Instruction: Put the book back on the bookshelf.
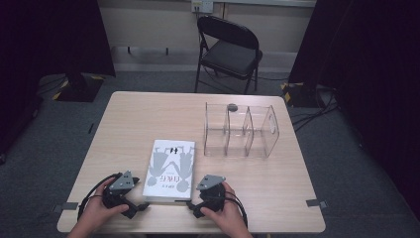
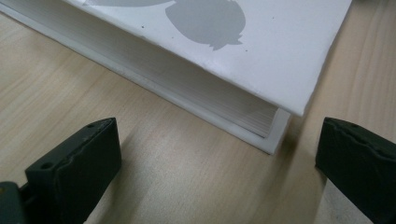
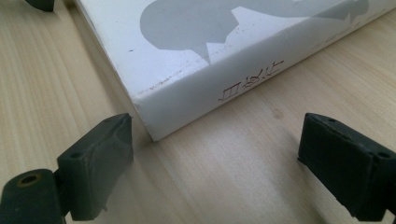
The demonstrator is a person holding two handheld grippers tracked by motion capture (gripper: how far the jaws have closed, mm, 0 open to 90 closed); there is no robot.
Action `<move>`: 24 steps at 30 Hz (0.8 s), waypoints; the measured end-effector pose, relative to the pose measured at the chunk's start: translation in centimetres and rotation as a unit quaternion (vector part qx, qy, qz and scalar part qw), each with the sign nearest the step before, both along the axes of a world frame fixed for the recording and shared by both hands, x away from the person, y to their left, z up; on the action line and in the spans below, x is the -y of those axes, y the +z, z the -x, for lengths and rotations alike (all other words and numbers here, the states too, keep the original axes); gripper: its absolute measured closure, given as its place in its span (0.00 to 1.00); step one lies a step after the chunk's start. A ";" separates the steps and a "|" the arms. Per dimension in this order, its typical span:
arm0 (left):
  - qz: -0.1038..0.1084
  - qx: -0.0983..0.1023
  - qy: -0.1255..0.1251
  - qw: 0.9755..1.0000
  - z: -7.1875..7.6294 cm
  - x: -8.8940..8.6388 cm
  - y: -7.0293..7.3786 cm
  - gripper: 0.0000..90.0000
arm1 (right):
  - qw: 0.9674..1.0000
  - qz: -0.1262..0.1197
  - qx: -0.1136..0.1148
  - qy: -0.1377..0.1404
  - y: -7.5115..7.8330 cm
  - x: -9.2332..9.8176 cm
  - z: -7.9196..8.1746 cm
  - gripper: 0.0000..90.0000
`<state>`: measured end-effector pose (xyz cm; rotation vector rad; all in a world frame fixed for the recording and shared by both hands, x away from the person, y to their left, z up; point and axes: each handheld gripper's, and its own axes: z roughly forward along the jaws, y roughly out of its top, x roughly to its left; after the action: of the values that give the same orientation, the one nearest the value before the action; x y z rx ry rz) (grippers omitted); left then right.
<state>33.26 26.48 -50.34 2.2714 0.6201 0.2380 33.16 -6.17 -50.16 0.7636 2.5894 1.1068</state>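
A white hardcover book (image 1: pixel 170 170) with grey figures on its cover lies flat near the table's front edge. My left gripper (image 1: pixel 140 207) rests on the table by the book's near left corner, jaws open. In the left gripper view the page-edge corner of the book (image 2: pixel 261 51) lies just ahead of the left gripper (image 2: pixel 217 163), untouched. My right gripper (image 1: pixel 193 208) sits by the near right corner, also open. In the right gripper view the book's spine corner (image 3: pixel 187 60) with its printed lettering points into the gap of the right gripper (image 3: pixel 222 163), apart from both pads.
A clear plastic organizer (image 1: pixel 241 130) with upright dividers stands on the light wooden table (image 1: pixel 129 119) at the back right. A black folding chair (image 1: pixel 229 49) stands behind the table. Dark curtains hang at both sides.
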 end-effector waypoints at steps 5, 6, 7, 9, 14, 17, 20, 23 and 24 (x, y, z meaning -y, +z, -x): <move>-0.001 0.002 0.009 1.000 0.0 0.4 0.0 0.00 | 1.000 -0.001 0.001 0.001 0.0 0.0 0.0 0.11; -0.001 0.000 0.009 1.000 -0.1 0.5 0.0 0.00 | 1.000 0.000 0.001 0.000 0.0 0.0 0.0 0.11; -0.001 0.000 0.009 1.000 -0.1 0.5 0.0 0.00 | 1.000 0.000 0.001 0.000 0.0 0.0 0.0 0.11; -0.001 0.002 0.017 1.000 -0.1 0.8 0.0 0.01 | 1.000 0.000 0.001 -0.003 0.0 -0.1 0.1 0.11; 0.015 0.007 0.002 1.000 0.3 1.2 0.4 0.24 | 1.000 -0.001 0.000 -0.005 0.0 -0.1 0.3 0.10; 0.011 0.008 0.011 1.000 0.5 1.1 0.5 0.30 | 1.000 -0.001 0.000 -0.002 0.0 -0.2 0.2 0.11; 0.025 0.000 0.016 1.000 0.4 1.2 0.5 0.33 | 1.000 -0.002 0.001 0.000 0.0 -0.5 0.1 0.10; 0.028 0.002 0.014 1.000 0.4 1.5 0.5 0.35 | 1.000 -0.002 0.002 0.009 0.0 -0.9 0.1 0.10; 0.028 0.002 0.014 1.000 0.4 1.5 0.5 0.37 | 1.000 -0.002 0.002 0.009 0.0 -0.9 0.1 0.10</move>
<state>32.85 24.99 -49.87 2.2093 0.6492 0.2354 33.01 -5.31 -50.19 0.7409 2.5963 1.1177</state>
